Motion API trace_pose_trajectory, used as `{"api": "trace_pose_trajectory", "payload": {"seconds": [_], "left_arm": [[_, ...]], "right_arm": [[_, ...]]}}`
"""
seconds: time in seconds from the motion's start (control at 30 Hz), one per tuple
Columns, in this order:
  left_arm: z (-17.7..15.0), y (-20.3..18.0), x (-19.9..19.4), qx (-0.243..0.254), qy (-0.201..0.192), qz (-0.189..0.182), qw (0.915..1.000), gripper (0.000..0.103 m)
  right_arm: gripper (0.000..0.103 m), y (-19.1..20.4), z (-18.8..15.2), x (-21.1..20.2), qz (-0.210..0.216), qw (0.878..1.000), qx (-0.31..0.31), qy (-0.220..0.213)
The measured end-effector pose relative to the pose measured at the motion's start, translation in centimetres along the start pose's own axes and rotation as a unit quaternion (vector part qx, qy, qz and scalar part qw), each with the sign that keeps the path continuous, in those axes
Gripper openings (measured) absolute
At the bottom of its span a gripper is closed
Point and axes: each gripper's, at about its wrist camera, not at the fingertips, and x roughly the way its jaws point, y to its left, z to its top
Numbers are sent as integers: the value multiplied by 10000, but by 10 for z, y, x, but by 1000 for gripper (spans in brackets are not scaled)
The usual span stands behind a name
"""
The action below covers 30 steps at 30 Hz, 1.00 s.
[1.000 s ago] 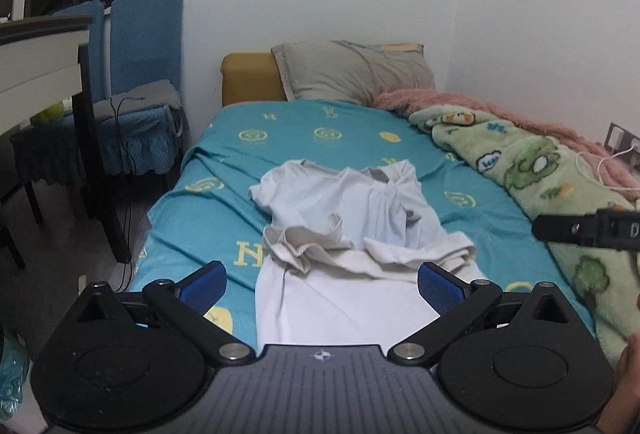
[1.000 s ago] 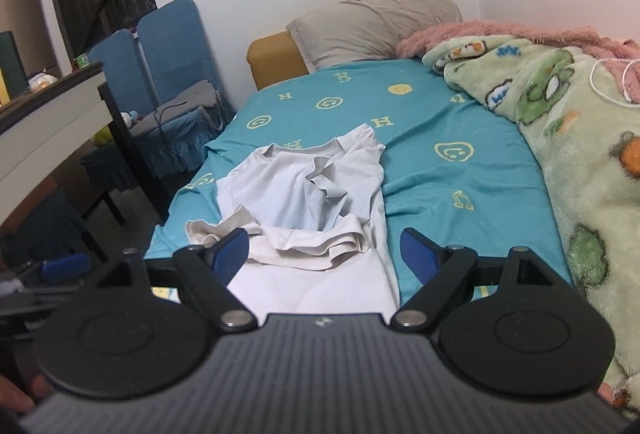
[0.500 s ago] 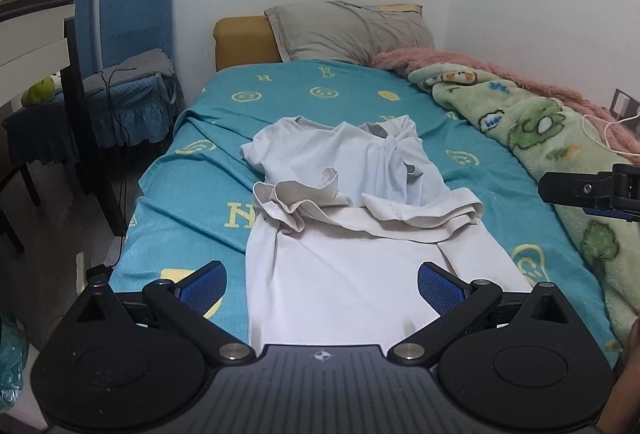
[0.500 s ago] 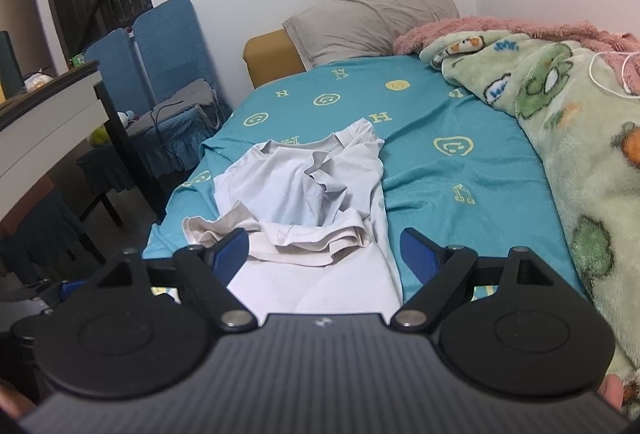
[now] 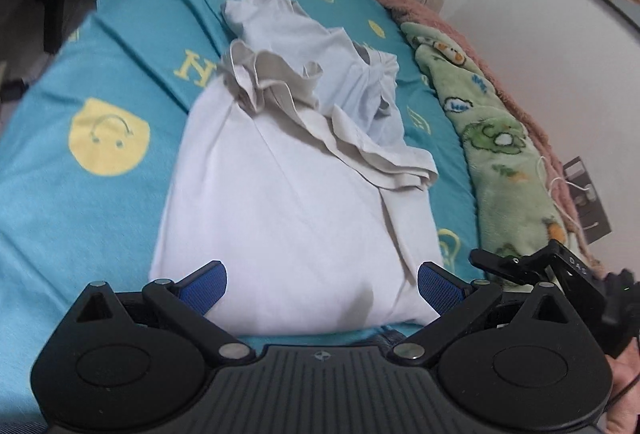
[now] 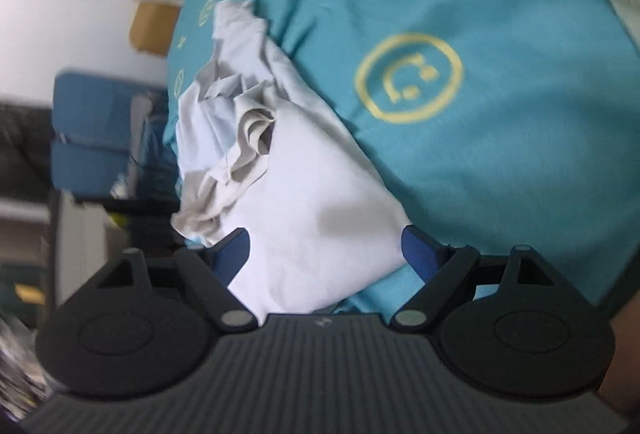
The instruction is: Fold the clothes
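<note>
A: Light's soft, even indoor; your left view is fairly sharp, w/ a faint shadow on the white shirt (image 5: 288,201).

B: And right?

A: Motion blur throughout, worst at the edges. Bed sheet (image 6: 500,137) print smears. Fisheye bends both views' edges; left view's top-left corner is dark.

Spread left tongs (image 5: 322,284) above white garment (image 5: 288,201)
</note>
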Motion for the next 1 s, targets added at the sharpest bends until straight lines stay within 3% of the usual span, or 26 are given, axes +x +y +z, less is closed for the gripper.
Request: {"api": "trace_pose_trajectory", "payload": {"seconds": [0.2, 0.4, 0.5, 0.57, 0.63, 0.87, 1.0], "left_arm": [[-4, 5, 5, -424, 243, -717, 9962, 103], [-8, 4, 19, -683, 575, -1021, 9908, 102], [-11, 0, 26, -753, 713, -1072, 9888, 101], [-13, -3, 31, -795, 801, -1138, 9871, 101], [-16, -7, 39, -948, 927, -1262, 9831, 101], [-24, -20, 71, -1486, 1157, -1341, 9729, 101], [-21, -13, 71, -1688, 721, -956, 9784, 97]], "right_arm": [[85, -30, -5, 5, 176, 9925, 1149, 385], [85, -20, -18, 18, 153, 9927, 980, 683], [66, -22, -19, 24, -19, 9938, 1025, 437], [35, -22, -16, 24, -65, 9946, 1000, 272], [16, -21, -13, 23, -68, 9955, 935, 143], [8, -12, -12, 3, 574, 9952, 765, -206], [8, -14, -8, -4, 696, 9932, 851, -376]]}}
